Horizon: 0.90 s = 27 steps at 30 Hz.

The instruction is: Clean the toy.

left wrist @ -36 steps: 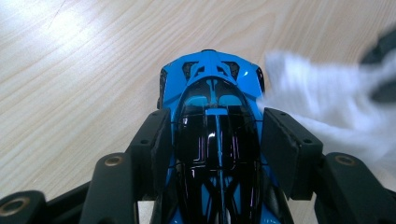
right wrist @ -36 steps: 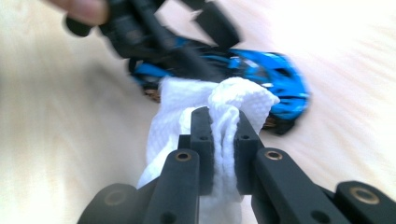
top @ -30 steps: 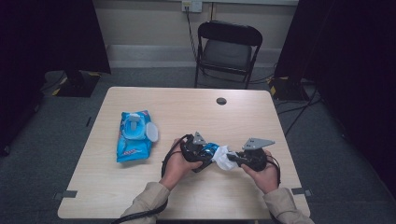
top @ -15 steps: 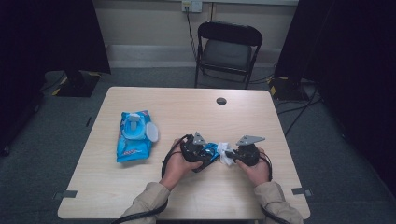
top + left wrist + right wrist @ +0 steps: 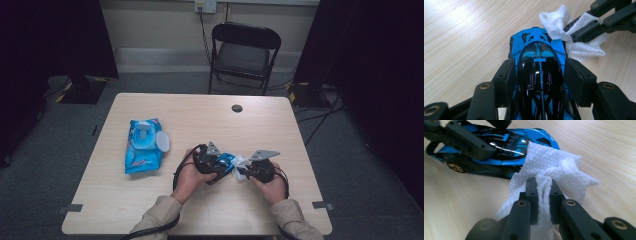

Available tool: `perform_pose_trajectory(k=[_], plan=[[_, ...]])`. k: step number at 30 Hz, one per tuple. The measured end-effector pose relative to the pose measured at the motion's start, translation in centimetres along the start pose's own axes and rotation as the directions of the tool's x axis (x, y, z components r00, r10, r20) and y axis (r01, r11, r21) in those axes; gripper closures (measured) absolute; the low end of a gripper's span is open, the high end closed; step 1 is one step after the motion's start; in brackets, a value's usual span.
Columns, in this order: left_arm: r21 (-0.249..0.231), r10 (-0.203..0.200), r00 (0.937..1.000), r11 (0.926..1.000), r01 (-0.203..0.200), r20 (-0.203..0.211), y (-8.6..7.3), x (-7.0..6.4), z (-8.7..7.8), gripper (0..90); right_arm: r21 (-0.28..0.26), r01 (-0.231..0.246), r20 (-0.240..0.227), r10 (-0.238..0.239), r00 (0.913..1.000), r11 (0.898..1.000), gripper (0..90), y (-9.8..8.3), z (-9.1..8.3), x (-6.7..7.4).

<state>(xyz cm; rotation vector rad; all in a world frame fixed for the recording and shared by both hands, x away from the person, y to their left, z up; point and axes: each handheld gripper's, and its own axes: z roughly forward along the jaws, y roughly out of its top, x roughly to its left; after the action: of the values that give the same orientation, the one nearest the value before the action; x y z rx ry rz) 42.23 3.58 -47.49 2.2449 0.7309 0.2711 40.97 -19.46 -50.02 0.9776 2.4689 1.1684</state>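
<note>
You are wiping the toy car [image 5: 540, 75] clamped in your left claw [image 5: 540, 82], its nose at twelve o'clock, so next press the wipe [image 5: 549, 173] pinched in your right claw [image 5: 542, 187] along its bodywork.

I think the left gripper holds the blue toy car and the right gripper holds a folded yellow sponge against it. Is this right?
Not quite. The right gripper pinches a white crumpled paper wipe, not a yellow sponge, as the right gripper view shows. The left gripper does hold the blue toy car.

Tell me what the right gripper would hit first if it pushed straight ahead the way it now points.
The right gripper, shut on the white wipe, points at the blue toy car held by the left gripper. The wipe would press on the car's side first; it looks to be touching already, though depth is unclear.
</note>
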Motion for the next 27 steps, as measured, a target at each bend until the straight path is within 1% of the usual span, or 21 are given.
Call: perform_pose_trajectory(k=[5, 8, 10, 12, 16, 21, 23, 27], plan=[[-0.005, -0.001, 1.0000, 1.0000, 0.001, 0.000, -0.1, 0.0, 0.0, 44.0, 0.010, 0.030, -0.033, -0.029, 0.9990, 1.000, 83.0, 0.2, 0.2, 1.0], [-0.005, -0.004, 1.0000, 1.0000, 0.004, 0.000, -0.1, 0.0, 0.0, 44.0, 0.013, 0.050, -0.039, -0.050, 0.9980, 0.999, 83.0, 0.4, 0.5, 1.7], [-0.007, -0.007, 1.0000, 1.0000, 0.007, 0.002, -0.1, 0.0, 0.0, 44.0, 0.013, 0.050, -0.043, -0.050, 0.9979, 0.999, 83.0, 0.4, 0.5, 1.9], [-0.006, -0.010, 0.9999, 0.9999, 0.010, 0.003, -0.1, 0.0, 0.0, 43.9, 0.010, 0.043, -0.055, -0.043, 0.9976, 0.999, 83.0, 0.4, 0.5, 1.9], [-0.003, -0.010, 0.9999, 0.9999, 0.010, 0.003, -0.1, 0.0, 0.0, 43.9, 0.011, 0.046, -0.077, -0.045, 0.9960, 0.999, 83.0, 0.4, 0.6, 2.5], [0.000, -0.001, 1.0000, 1.0000, 0.001, 0.000, -0.1, 0.0, -0.1, 44.0, 0.014, 0.068, -0.104, -0.067, 0.9924, 0.998, 83.0, 0.6, 0.9, 3.4], [-0.002, -0.005, 1.0000, 1.0000, 0.005, 0.000, -0.1, 0.0, 0.0, 43.9, 0.016, 0.088, -0.112, -0.086, 0.9900, 0.996, 83.0, 0.8, 1.1, 4.0], [-0.002, -0.002, 1.0000, 1.0000, 0.002, 0.001, -0.1, 0.0, 0.0, 44.0, 0.018, 0.101, -0.124, -0.098, 0.9875, 0.995, 83.0, 0.9, 1.3, 4.7]])
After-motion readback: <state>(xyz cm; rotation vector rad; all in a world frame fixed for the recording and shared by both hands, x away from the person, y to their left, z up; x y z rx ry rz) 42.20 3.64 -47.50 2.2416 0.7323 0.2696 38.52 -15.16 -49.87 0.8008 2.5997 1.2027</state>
